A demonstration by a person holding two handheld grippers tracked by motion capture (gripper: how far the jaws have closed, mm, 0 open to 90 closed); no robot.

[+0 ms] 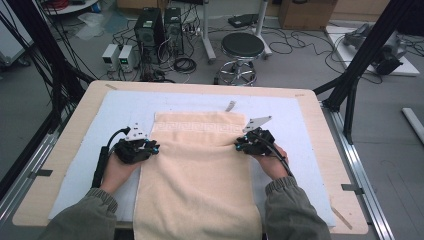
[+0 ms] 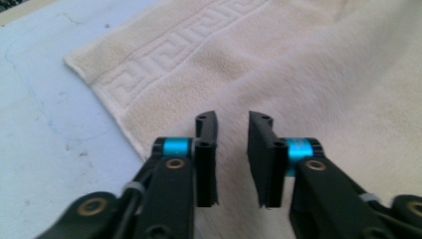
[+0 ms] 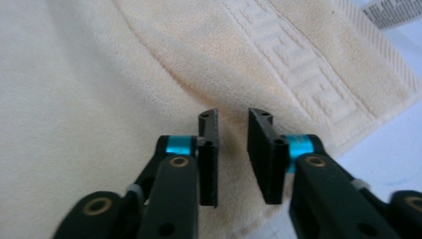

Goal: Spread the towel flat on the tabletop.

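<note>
A cream towel (image 1: 200, 165) with a Greek-key border lies lengthwise on the pale blue mat (image 1: 90, 130) that covers the wooden table (image 1: 60, 150); its near end hangs over the table's front edge between the person's sleeves. The left gripper (image 1: 150, 148) stands at the towel's left edge and the right gripper (image 1: 243, 145) at its right edge, both just below the patterned band. In the left gripper view the jaws are parted by a narrow gap, and only towel pile shows between them; the right gripper view shows the same. So neither gripper holds the cloth, although whether the jaw tips press on it I cannot tell from these angles. I judge that the step in hand is to take hold of the two side edges, probably for a fold. The next move calls for each gripper to bring one edge between its jaws and close on it, both at the same height so the fold comes straight.
</note>
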